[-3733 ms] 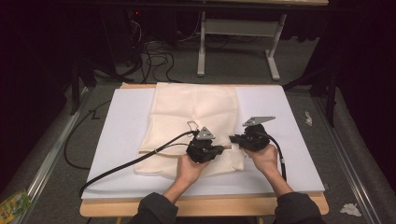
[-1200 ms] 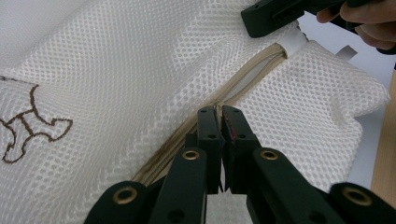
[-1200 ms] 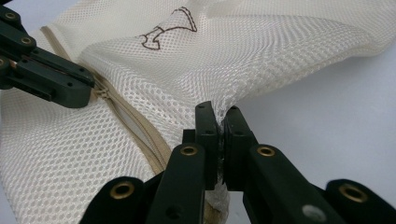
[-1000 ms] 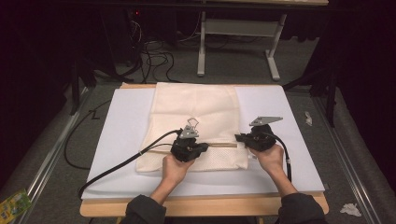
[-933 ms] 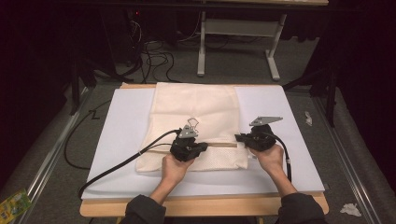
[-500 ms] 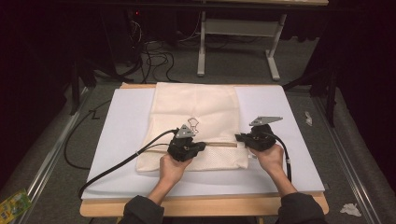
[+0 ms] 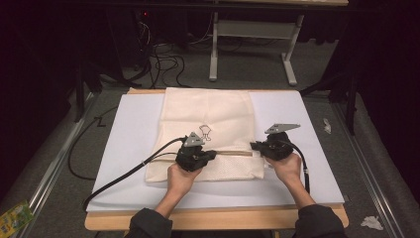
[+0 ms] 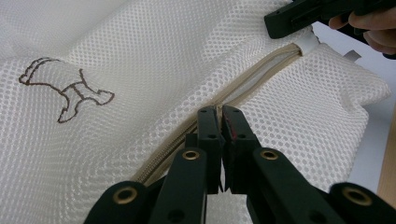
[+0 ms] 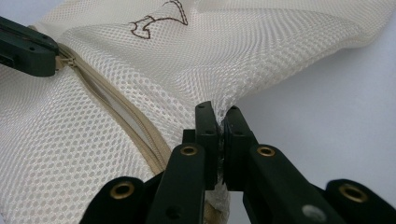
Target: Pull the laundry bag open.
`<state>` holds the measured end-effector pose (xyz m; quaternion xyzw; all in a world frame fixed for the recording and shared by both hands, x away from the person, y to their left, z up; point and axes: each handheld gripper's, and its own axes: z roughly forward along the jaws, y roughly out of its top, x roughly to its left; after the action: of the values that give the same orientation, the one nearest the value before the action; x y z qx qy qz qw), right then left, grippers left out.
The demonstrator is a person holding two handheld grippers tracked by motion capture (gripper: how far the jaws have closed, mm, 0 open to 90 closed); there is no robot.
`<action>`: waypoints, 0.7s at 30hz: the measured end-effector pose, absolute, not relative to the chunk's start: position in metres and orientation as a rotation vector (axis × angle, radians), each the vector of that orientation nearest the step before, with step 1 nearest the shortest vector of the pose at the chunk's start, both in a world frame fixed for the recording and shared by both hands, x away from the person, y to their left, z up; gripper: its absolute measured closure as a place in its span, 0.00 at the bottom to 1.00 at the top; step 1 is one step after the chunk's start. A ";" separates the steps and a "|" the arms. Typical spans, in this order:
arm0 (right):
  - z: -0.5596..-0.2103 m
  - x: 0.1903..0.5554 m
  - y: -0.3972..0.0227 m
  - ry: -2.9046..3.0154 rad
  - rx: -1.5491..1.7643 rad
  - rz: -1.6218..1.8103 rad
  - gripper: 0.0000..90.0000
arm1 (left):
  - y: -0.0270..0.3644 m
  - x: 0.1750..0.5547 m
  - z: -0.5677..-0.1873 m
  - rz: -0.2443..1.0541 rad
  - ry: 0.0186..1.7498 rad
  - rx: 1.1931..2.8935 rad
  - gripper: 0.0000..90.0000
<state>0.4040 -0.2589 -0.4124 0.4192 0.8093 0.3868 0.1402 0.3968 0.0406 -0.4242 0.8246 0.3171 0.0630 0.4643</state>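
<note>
A cream mesh laundry bag (image 7: 208, 126) lies flat on the white worktop (image 7: 129, 134), its near edge short of the worktop's front rim. The left tongs (image 8: 219, 112) are clamped together on the zipper (image 8: 252, 79) pull, partway along the beige seam. The right tongs (image 9: 217, 114) pinch the bag's right edge (mesh bunched between the pads). Bare white surface lies open on both sides of the bag.
</note>
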 end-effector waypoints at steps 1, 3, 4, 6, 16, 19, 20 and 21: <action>-0.412 0.404 -0.260 2.339 1.213 1.124 0.99 | 0.041 0.397 -0.424 0.160 0.783 2.025 0.97; -0.413 0.404 -0.261 2.331 1.217 1.120 0.99 | 0.044 0.397 -0.424 0.161 0.787 2.021 0.97; -0.413 0.404 -0.262 2.330 1.218 1.119 0.99 | 0.045 0.397 -0.423 0.161 0.790 2.019 0.97; -0.414 0.404 -0.262 2.331 1.213 1.118 0.99 | 0.047 0.397 -0.422 0.165 0.790 2.011 0.97; -0.414 0.405 -0.262 2.330 1.213 1.114 0.99 | 0.052 0.397 -0.421 0.168 0.796 2.008 0.97; -0.414 0.405 -0.262 2.328 1.213 1.113 0.99 | 0.053 0.398 -0.421 0.166 0.802 2.000 0.97; -0.413 0.405 -0.262 2.328 1.219 1.116 0.99 | 0.053 0.398 -0.421 0.168 0.802 2.000 0.97; -0.413 0.404 -0.262 2.328 1.212 1.116 0.99 | 0.053 0.398 -0.421 0.169 0.799 2.001 0.97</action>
<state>0.4044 -0.2624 -0.4133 0.4205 0.8078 0.3870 0.1443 0.3975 0.0530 -0.4207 0.8169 0.3263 0.0691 0.4706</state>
